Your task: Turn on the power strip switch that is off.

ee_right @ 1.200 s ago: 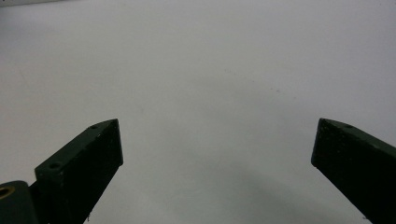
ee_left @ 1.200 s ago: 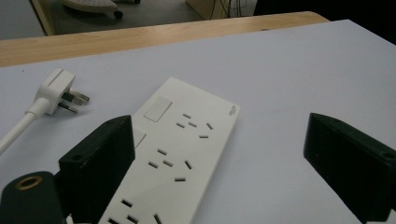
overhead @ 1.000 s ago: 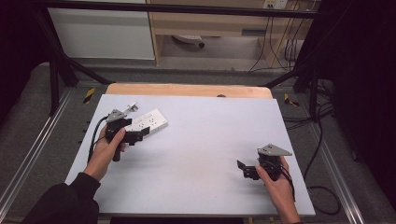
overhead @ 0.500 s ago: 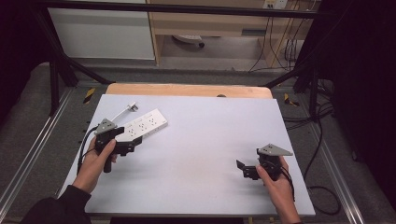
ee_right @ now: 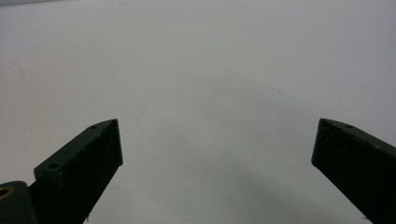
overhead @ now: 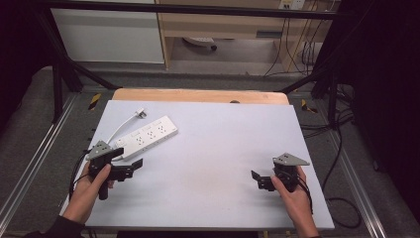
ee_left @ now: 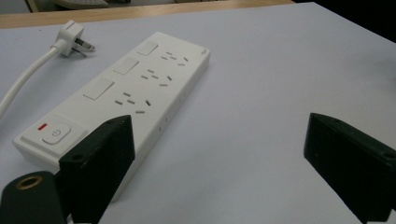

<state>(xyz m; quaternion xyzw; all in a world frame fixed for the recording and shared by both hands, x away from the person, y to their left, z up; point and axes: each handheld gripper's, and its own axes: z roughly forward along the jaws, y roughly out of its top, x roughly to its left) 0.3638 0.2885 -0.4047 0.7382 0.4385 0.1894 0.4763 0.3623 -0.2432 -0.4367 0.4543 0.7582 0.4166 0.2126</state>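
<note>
Your left gripper (overhead: 130, 163): jaws wide, just beside power strip (overhead: 147, 137); holding nothing
Your right gripper (overhead: 258, 179): jaws wide, over bare table (overhead: 218, 148)

White power strip (overhead: 147, 137), lying flat and slantwise near the desk's (overhead: 213, 178) far left corner; three socket groups with three rocker switches, a power button and red mark at its near end; white cable (overhead: 119, 129) curving to a plug (overhead: 140, 113) beside the far edge.
</note>
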